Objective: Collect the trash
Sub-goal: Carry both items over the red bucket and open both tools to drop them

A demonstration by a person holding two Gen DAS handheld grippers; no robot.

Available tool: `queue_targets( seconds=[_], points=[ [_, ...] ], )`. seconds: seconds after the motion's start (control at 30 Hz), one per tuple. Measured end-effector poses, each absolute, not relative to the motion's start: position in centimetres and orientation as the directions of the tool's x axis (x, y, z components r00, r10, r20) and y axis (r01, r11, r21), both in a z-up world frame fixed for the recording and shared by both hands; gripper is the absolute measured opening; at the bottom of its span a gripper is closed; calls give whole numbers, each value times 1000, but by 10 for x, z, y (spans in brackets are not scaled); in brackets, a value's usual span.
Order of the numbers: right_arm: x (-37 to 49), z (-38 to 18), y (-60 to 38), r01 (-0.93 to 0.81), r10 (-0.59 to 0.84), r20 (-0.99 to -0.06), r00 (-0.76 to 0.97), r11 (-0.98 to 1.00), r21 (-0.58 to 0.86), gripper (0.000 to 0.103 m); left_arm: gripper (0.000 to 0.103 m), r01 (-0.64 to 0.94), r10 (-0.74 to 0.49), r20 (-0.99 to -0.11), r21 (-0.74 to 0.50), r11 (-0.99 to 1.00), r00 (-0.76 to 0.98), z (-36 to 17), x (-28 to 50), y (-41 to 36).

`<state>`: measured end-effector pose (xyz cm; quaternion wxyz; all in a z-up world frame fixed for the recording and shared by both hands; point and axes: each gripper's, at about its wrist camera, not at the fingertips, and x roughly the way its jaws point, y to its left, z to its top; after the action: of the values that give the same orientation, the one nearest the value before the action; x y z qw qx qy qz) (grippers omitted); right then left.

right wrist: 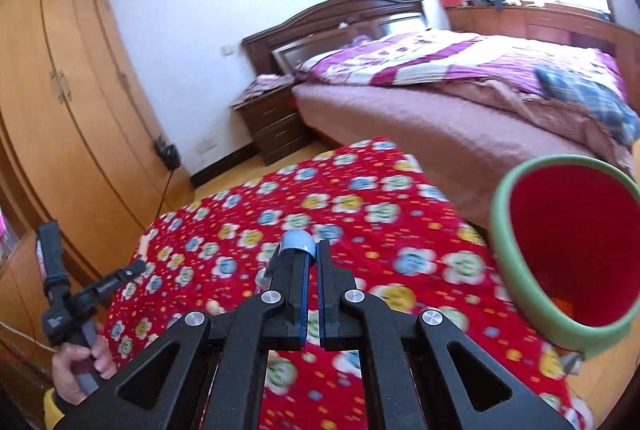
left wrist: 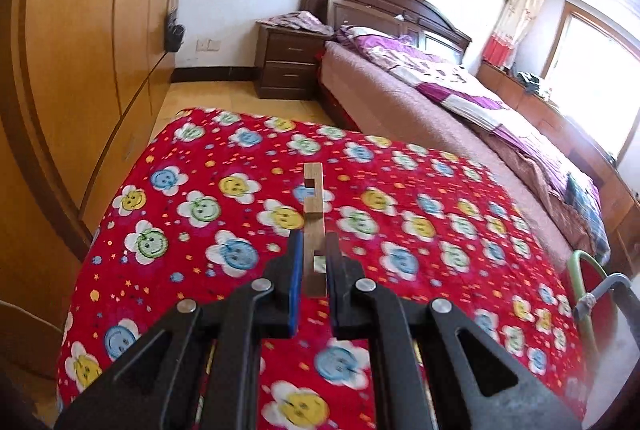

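My left gripper (left wrist: 313, 242) is shut on a notched wooden strip (left wrist: 312, 206) and holds it upright above the red flowered cloth (left wrist: 240, 230). My right gripper (right wrist: 310, 250) is shut on a small blue-grey tape roll (right wrist: 298, 243), above the same cloth (right wrist: 360, 222). A red bin with a green rim (right wrist: 560, 254) hangs tilted at the right, its mouth facing me; something orange lies inside it. Its rim also shows at the lower right of the left wrist view (left wrist: 580, 270). The left gripper's handle and the hand on it show at the left (right wrist: 72, 310).
A wooden wardrobe (left wrist: 80, 70) stands along the left. A bed with purple bedding (left wrist: 460, 90) and a dark nightstand (left wrist: 288, 66) lie beyond the cloth-covered surface. A window (left wrist: 600, 78) is at the right, and a cable runs down by the wardrobe (right wrist: 164, 186).
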<state>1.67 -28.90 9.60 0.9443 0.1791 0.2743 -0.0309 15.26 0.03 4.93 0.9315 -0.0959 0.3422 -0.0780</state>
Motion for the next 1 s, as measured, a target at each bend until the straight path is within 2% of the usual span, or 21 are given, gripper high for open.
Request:
queue_targets(
  seconds=[0.3,0.57,1.0],
  points=[
    [-40,101,-343,258,-55,-483,874,895,364,3,9,221,-330,-598,-250,943,730,74,108,-58],
    [-82,99,-396,368,-167,-454,875,839,401,3,9,393,-484,-611,-289,873,626,85,83,-133],
    [-113,65,-468,505,-279,-490,826,754,421,3,9,607,-600,-648,-258,752,468,81,59,-270]
  ],
)
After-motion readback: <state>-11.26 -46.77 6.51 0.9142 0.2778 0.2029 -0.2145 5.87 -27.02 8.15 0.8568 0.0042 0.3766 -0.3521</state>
